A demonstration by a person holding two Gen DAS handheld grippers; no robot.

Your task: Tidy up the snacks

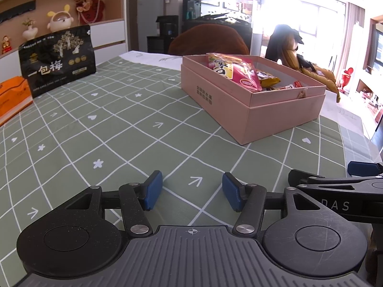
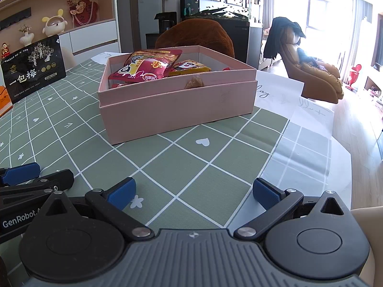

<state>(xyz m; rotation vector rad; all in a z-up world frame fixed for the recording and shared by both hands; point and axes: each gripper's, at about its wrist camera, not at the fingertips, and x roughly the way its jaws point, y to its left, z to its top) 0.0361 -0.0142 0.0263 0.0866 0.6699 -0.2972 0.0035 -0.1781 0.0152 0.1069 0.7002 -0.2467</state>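
Both my left tongs (image 1: 192, 191) and right tongs (image 2: 193, 193) gape empty over the green checked bench (image 2: 191, 162), beyond them the pink cardboard box (image 2: 177, 105) holding red snack packets (image 2: 146, 68), farther left the black plum pouch (image 1: 57, 59).

snack packets (image 2: 146, 68) lie in the box (image 2: 177, 105) on the table (image 2: 191, 162). a bag (image 1: 57, 59) stands far left, well apart, a chair (image 2: 198, 35) behind the box.

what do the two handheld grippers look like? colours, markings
Both alike: left gripper and right gripper have black linkage fingers with silver pivot pins, textured blue pads, round black hubs and a ribbed grey body with a crosshair mark. White GenRobot lettering on the side.
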